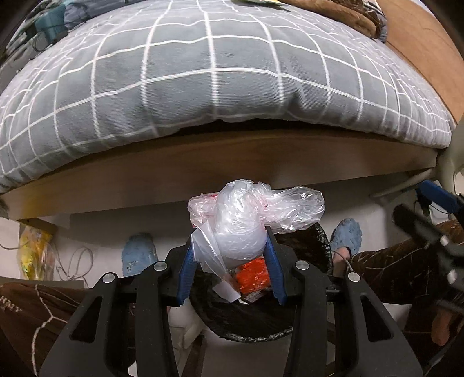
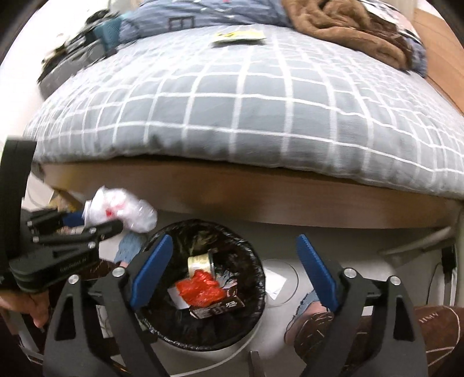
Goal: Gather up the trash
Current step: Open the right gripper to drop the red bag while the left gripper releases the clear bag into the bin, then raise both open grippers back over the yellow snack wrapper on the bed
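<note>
My left gripper [image 1: 232, 246] is shut on a crumpled clear plastic bag [image 1: 246, 220] and holds it above the bin [image 1: 255, 327], which has a black liner. In the right wrist view the left gripper [image 2: 95, 223] holds the same bag [image 2: 121, 213] just beyond the bin's far left rim [image 2: 203, 224]. The bin holds a red wrapper [image 2: 203, 288], a small tin [image 2: 200, 262] and a dark packet [image 2: 220, 308]. My right gripper [image 2: 232, 266] is open and empty above the bin, its blue fingers [image 2: 152, 268] on either side of the opening.
A bed with a grey checked cover [image 2: 246, 101] and a wooden frame [image 2: 261, 200] stands right behind the bin. A yellow packet [image 2: 237, 36] and a brown blanket [image 2: 348, 26] lie on the bed. The person's blue slippers [image 1: 139, 255] and brown trousers [image 1: 37, 313] flank the bin.
</note>
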The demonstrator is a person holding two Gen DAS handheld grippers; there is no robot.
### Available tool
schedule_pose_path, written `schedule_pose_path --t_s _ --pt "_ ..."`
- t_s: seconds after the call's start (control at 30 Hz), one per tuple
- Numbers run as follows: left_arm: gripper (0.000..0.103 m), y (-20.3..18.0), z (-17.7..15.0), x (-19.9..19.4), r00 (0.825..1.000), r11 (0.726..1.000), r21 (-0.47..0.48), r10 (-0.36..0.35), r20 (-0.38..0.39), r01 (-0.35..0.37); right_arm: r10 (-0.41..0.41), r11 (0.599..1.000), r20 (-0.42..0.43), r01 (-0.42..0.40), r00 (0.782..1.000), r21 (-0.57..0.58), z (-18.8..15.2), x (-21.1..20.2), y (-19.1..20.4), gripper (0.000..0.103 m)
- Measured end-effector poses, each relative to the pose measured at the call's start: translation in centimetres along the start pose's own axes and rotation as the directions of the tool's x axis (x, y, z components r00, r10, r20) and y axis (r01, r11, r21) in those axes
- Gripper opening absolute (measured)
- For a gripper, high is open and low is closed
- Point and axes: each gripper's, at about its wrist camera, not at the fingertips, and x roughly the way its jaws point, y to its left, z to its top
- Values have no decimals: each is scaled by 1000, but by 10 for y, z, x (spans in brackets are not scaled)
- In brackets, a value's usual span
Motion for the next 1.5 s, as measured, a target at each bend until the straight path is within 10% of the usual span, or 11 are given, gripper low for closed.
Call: schedule_pose_path --t_s 0.47,1.13,1.5 --pt "44 -19 -7 0 1000 999 31 -28 8 28 -30 997 50 27 998 71 5 -9 -13 93" --pt "96 -25 -1 -48 989 999 32 0 145 -4 -64 996 118 55 991 73 14 -33 -10 93" --pt "97 -3 23 -76 973 999 -36 28 230 -20 -60 995 156 46 986 92 25 -45 -12 93"
